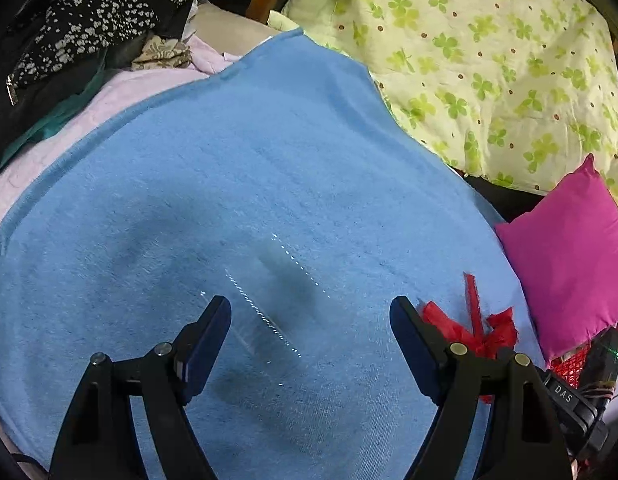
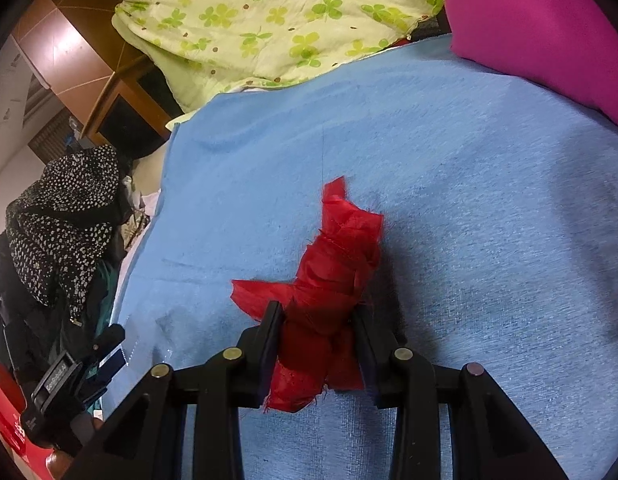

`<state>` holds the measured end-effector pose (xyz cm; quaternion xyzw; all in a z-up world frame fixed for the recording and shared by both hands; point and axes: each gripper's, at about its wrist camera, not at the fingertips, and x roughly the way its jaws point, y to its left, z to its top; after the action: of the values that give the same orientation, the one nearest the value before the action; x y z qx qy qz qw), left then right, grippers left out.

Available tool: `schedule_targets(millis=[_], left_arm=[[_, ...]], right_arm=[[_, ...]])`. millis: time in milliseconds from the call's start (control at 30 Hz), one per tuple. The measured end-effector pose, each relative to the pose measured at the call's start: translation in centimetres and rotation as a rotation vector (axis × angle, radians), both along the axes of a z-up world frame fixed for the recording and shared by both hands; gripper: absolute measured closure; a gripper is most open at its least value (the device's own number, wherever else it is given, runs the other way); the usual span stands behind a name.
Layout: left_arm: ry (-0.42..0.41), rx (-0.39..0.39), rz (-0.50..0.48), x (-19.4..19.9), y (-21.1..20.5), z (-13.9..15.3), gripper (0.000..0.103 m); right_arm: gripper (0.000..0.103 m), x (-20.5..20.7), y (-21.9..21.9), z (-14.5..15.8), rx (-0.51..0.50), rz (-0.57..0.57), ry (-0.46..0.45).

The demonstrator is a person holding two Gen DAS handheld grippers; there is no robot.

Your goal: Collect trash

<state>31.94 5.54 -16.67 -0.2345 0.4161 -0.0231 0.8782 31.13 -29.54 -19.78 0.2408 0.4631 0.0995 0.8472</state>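
A crumpled red scrap of fabric (image 2: 333,276) lies on the blue towel (image 2: 469,200). My right gripper (image 2: 319,312) is shut on the red scrap, one finger on each side of it. The scrap also shows in the left wrist view (image 1: 475,326), just right of my left gripper (image 1: 311,306). A clear plastic wrapper (image 1: 269,308) lies on the blue towel (image 1: 229,160) between the fingers of my left gripper, which is open over it and not touching it. The left gripper shows at the lower left of the right wrist view (image 2: 113,350).
A green clover-print quilt (image 1: 489,60) lies beyond the towel. A magenta pillow (image 1: 569,256) sits at the right. Dark spotted clothing (image 1: 89,20) and pink cloth (image 1: 109,100) are piled at the left. A red object (image 2: 9,432) is at the lower left.
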Motion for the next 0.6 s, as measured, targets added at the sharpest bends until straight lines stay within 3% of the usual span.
schedule_targets(millis=[233,333,467,600], left_arm=[[0.083,-0.066,0.017,0.8,0.3,-2.1,0.021],[0.082,-0.103,0.032,0.5,0.8,-2.3,0.021],[0.088,-0.114,0.043,0.2,1.1,-2.3,0.021],[0.100,-0.068,0.046,0.1,1.4,-2.2,0.021]], right_arm=[[0.064,0.1,0.4,-0.1,0.002,-0.003,0.008],[0.064,0.2,0.6,-0.3,0.002,0.001,0.013],[0.064,0.3,0.9,-0.3,-0.001,0.011,0.012],[0.064,0.4,1.0,-0.3,-0.001,0.013,0.014]])
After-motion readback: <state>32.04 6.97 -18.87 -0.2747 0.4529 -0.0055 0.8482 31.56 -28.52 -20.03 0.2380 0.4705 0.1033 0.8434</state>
